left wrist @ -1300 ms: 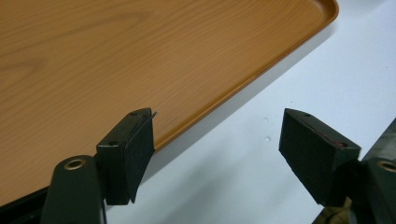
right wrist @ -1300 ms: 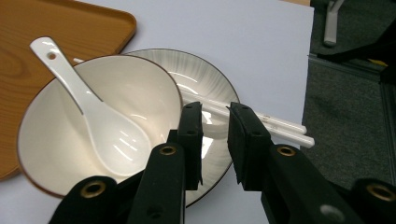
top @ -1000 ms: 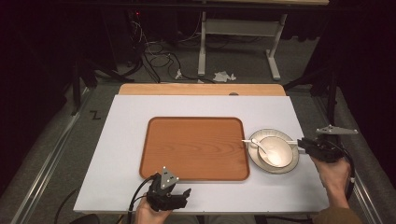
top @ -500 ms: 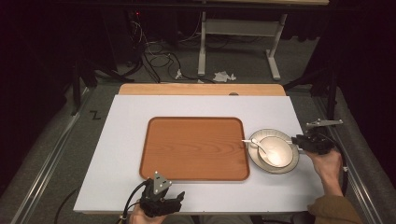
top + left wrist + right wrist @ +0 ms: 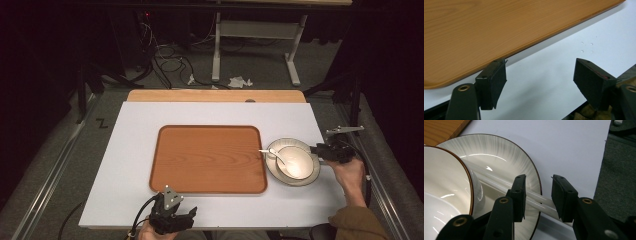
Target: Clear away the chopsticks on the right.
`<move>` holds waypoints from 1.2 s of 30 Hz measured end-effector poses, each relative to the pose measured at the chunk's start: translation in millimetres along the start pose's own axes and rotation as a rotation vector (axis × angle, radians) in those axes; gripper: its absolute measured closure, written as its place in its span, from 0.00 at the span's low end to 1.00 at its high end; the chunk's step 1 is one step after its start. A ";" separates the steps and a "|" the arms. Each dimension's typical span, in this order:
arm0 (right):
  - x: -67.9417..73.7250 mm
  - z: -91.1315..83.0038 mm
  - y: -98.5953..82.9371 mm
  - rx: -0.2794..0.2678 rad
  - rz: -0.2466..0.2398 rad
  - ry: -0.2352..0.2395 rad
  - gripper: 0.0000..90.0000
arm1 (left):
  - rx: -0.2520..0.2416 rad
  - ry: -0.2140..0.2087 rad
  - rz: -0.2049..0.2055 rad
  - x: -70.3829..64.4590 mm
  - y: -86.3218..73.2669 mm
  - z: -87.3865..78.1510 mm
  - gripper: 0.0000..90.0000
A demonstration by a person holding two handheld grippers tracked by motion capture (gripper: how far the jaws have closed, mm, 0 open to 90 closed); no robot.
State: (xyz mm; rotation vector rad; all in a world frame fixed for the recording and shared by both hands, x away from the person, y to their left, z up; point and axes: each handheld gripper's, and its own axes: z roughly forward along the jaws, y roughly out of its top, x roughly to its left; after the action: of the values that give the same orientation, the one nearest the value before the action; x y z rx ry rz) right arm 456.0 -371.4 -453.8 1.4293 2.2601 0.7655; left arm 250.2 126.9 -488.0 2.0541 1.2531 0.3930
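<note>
1. Chopsticks [image 5: 499,186], white, lie across the plate [image 5: 280,172] under the bowl [image 5: 296,162], right of the tray [image 5: 207,159] on the desk [image 5: 135,140].
2. Right gripper [image 5: 538,195]: jaws apart, straddling the chopsticks' ends.
3. Left gripper [image 5: 172,212]: jaws apart, near edge.

One mark readable: a black "Z" on the grey floor [image 5: 101,123], just off the table's [image 5: 130,165] far-left corner.

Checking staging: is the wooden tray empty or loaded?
Empty. The rectangular brown wooden tray shows bare wood; the white bowl sits outside it.
</note>
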 end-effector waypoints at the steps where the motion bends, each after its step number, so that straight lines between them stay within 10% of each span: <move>1: -0.3 1.2 0.0 0.004 -0.006 0.004 0.72 | 0.000 0.001 0.001 -0.3 0.0 0.3 0.29; 20: -1.7 6.7 3.1 0.024 -0.019 0.030 0.72 | 0.017 -0.002 0.027 -4.4 -0.2 3.6 0.29; 36: 12.2 2.0 -0.4 0.045 -0.121 -0.011 0.83 | 0.022 0.012 0.032 -4.6 0.4 3.7 0.30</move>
State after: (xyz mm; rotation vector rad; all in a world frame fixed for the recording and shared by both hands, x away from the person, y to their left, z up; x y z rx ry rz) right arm 451.7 -360.0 -455.7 1.2982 2.3446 0.6715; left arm 250.3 121.3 -490.0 2.0957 1.2381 0.4088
